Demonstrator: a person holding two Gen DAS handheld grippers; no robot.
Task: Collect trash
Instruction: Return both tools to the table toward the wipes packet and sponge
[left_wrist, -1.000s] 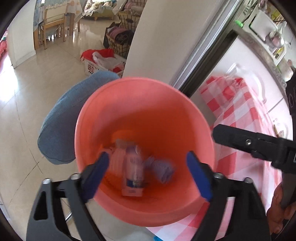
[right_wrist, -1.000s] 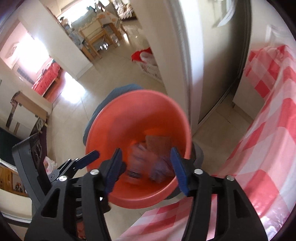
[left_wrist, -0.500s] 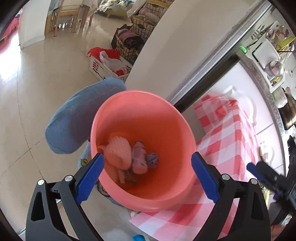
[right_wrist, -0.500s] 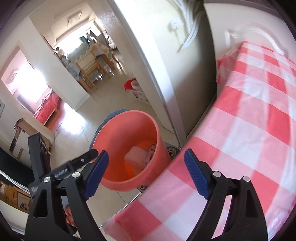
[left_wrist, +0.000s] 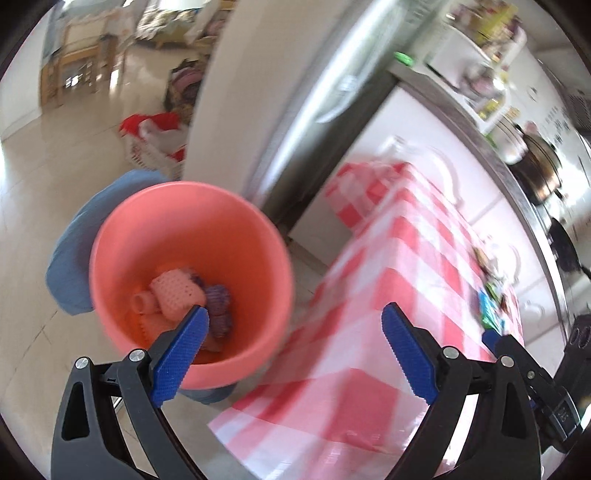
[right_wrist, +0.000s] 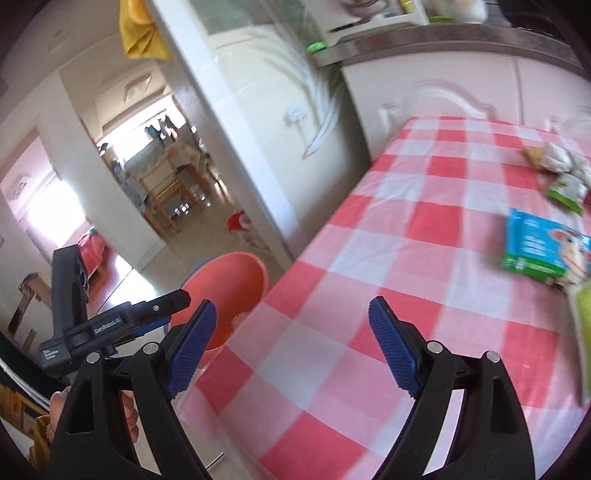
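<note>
The table (right_wrist: 436, 236) wears a red-and-white checked cloth. Past its far edge stand white cabinet doors (right_wrist: 436, 92) under a steel counter edge, with pots (left_wrist: 539, 170) on top, too blurred to tell more. A blue cushioned stool (left_wrist: 70, 258) sits on the pale tiled floor (left_wrist: 37, 177). Beyond the white door frame, a white basket with red cloth (left_wrist: 155, 136) rests on the floor, and wooden chairs and a table (right_wrist: 173, 184) stand in the bright far room. A yellow cloth (right_wrist: 142, 29) hangs high up.
</note>
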